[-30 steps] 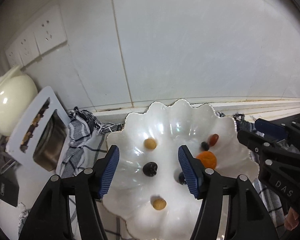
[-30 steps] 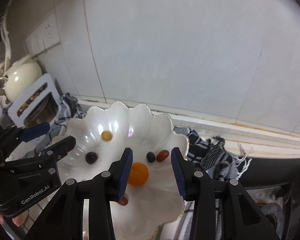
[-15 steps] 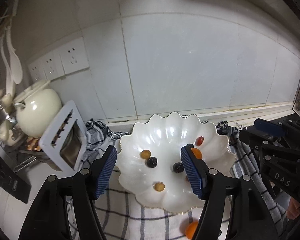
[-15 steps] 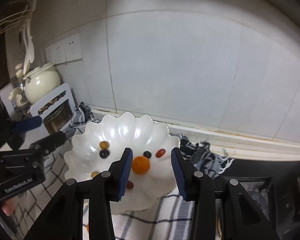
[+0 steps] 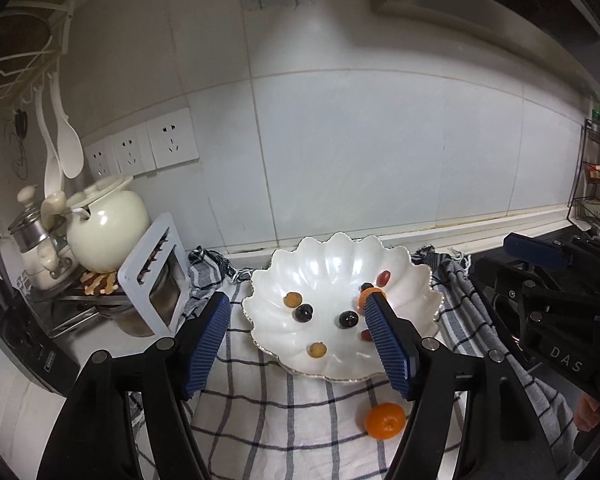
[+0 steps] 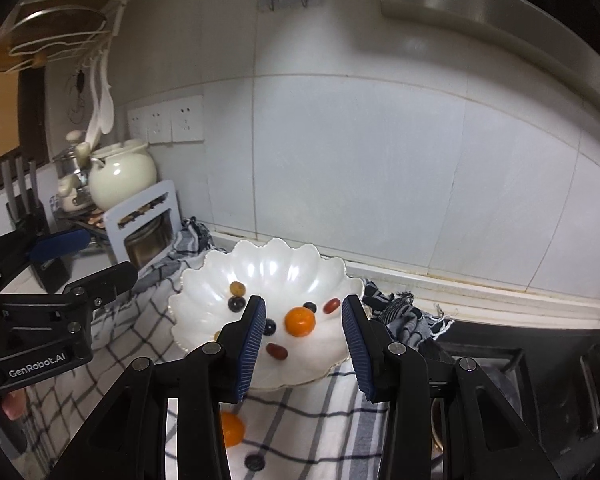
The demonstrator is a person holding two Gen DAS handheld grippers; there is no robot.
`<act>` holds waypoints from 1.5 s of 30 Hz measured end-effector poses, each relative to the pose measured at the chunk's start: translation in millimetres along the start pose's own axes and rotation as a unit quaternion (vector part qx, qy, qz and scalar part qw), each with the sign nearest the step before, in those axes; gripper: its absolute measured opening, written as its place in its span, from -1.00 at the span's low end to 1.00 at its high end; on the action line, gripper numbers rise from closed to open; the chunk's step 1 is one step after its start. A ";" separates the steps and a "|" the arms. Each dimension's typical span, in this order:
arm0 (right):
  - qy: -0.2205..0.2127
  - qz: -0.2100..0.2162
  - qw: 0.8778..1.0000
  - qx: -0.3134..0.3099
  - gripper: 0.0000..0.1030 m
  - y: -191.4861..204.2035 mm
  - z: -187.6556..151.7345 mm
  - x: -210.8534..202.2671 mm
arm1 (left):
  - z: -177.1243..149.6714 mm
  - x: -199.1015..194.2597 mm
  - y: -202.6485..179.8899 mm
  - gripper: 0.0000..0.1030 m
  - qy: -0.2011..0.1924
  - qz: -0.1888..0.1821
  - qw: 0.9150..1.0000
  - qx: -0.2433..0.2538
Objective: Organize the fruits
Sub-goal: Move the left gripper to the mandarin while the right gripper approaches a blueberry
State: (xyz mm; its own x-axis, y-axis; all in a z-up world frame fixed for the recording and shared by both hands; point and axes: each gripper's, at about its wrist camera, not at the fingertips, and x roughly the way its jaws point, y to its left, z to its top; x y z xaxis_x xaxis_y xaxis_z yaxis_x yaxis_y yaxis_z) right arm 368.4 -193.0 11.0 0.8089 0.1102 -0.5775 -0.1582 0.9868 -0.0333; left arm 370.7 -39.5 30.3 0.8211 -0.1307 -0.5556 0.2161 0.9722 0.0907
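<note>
A white scalloped bowl [image 5: 332, 256] sits on a checked cloth [image 5: 268, 408] and holds several small fruits: an orange [image 6: 299, 321], dark grapes [image 5: 302, 313], yellow-brown ones [image 5: 292, 300] and red ones [image 6: 332, 305]. A second orange [image 5: 384, 421] lies on the cloth in front of the bowl, also in the right wrist view [image 6: 232, 429], with a dark grape [image 6: 254, 462] near it. My left gripper [image 5: 300, 344] is open and empty, above and in front of the bowl. My right gripper [image 6: 303, 344] is open and empty, also in front of the bowl.
A white rack with a metal container [image 5: 156, 276] and a cream teapot [image 5: 108, 232] stand left of the bowl. Wall sockets [image 5: 144, 150] are on the tiled wall. A black stove [image 6: 500, 360] lies to the right. A knife block [image 6: 26, 208] is at far left.
Both grippers have pulled back and up from the bowl. The cloth, the second orange and a loose grape have come into view. Both stay open.
</note>
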 end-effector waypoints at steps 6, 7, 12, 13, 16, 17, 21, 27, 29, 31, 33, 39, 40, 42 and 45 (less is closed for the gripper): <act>-0.013 0.006 1.000 -0.002 -0.20 9.3 -8.0 -22.4 | -10.8 -24.2 0.5 0.41 -0.012 -0.006 1.000 0.001; -0.013 0.009 1.000 -0.002 -0.20 11.0 -9.9 -26.4 | -13.2 -27.5 0.4 0.41 -0.013 -0.010 1.000 0.001; -0.015 0.013 1.000 -0.005 -0.20 16.9 -20.4 -41.0 | -26.5 -38.9 -2.4 0.41 -0.011 -0.014 1.000 0.003; -0.014 0.015 1.000 -0.005 -0.20 17.6 -22.4 -42.7 | -29.6 -40.8 -3.7 0.41 -0.011 -0.016 1.000 0.005; -0.010 0.015 1.000 -0.007 -0.20 20.5 -30.7 -46.6 | -36.9 -44.3 -7.2 0.41 -0.012 -0.020 1.000 0.012; -0.008 0.017 1.000 -0.007 -0.20 20.9 -33.3 -47.1 | -39.4 -45.3 -8.6 0.42 -0.010 -0.023 1.000 0.015; 0.006 0.028 1.000 -0.006 -0.20 23.9 -45.1 -44.4 | -48.1 -41.6 -11.3 0.42 0.005 -0.040 0.999 0.011; 0.025 0.033 0.999 -0.003 -0.20 25.5 -62.7 -39.0 | -63.5 -35.8 -15.3 0.42 0.015 -0.049 0.998 0.021; 0.034 0.035 0.999 -0.005 -0.20 27.4 -68.5 -36.2 | -69.4 -33.0 -16.4 0.42 0.019 -0.055 0.998 0.024; 0.041 0.037 0.998 -0.006 -0.20 28.4 -74.5 -33.9 | -74.1 -29.9 -17.1 0.42 0.023 -0.057 0.998 0.028; 0.046 0.039 0.998 -0.007 -0.20 29.5 -79.8 -31.6 | -77.7 -27.4 -18.6 0.42 0.026 -0.060 0.997 0.030; 0.063 0.048 0.997 -0.003 -0.20 30.0 -93.9 -21.8 | -86.4 -19.5 -24.0 0.42 0.028 -0.071 0.996 0.048; 0.067 0.050 0.997 -0.003 -0.20 30.2 -96.2 -19.7 | -88.0 -17.7 -25.2 0.42 0.029 -0.074 0.995 0.053; 0.071 0.054 0.996 -0.001 -0.20 30.3 -100.3 -16.6 | -92.1 -13.9 -27.9 0.42 0.030 -0.077 0.995 0.062; 0.079 0.053 0.995 -0.001 -0.20 30.2 -106.9 -10.4 | -99.2 -8.0 -30.0 0.42 0.032 -0.084 0.993 0.078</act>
State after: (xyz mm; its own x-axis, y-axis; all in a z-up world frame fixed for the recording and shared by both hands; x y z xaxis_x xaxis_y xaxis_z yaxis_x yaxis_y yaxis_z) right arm 294.7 -177.0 -71.2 0.6886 0.1930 -0.6990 -0.2386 0.9706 0.0329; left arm 305.3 -48.3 -50.0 0.7328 -0.2702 -0.6244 0.4298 0.8953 0.1169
